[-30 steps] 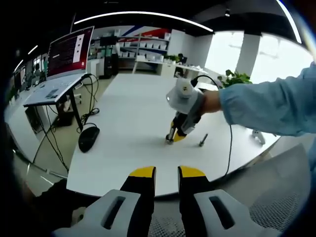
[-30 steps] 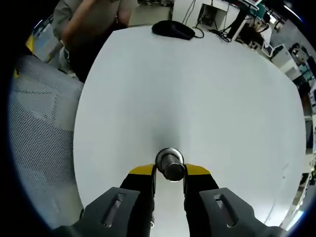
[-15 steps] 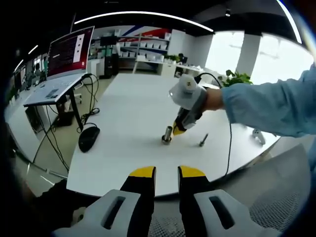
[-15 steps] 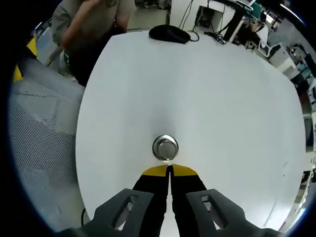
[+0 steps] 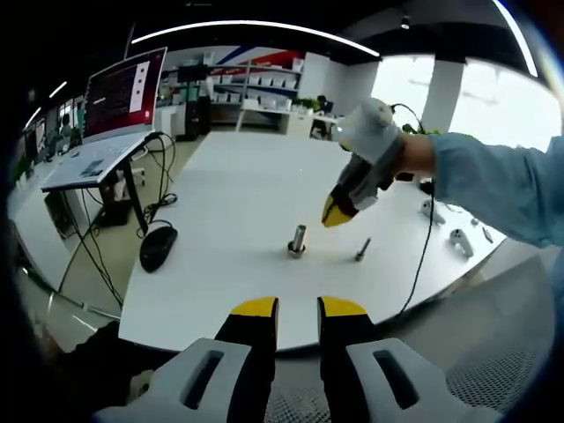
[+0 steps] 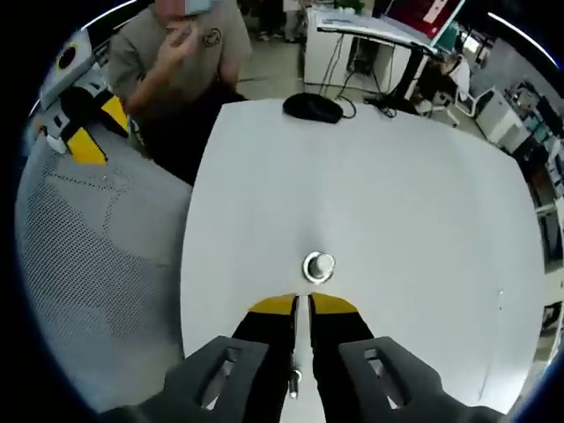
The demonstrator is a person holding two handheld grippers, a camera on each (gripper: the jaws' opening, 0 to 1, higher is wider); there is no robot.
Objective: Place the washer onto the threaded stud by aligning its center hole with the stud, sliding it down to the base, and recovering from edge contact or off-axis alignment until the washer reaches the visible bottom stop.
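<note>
A metal threaded stud (image 5: 299, 236) stands upright on the white table (image 5: 238, 194). The washer (image 5: 296, 252) lies around its foot. From above, the stud's top (image 6: 323, 263) shows inside the washer ring (image 6: 309, 268). My right gripper (image 6: 303, 305) hovers above and just short of the stud, shut with nothing held. A hand in a light blue sleeve holds the right gripper (image 5: 338, 212) up over the table, to the right of the stud. My left gripper (image 5: 298, 310) stays off the table's near edge, its jaws apart and empty.
A small bolt (image 5: 362, 250) lies right of the stud. A black mouse (image 5: 159, 247) sits at the table's left edge, also seen as mouse (image 6: 313, 107). A laptop (image 5: 97, 141) stands on a side stand. A grey mesh chair (image 6: 97, 264) borders the table; a person sits beyond.
My right gripper let go of the stud and washer, shut its jaws, then rose and drew back. The stud stays standing with the washer at its foot. The left gripper has not moved.
</note>
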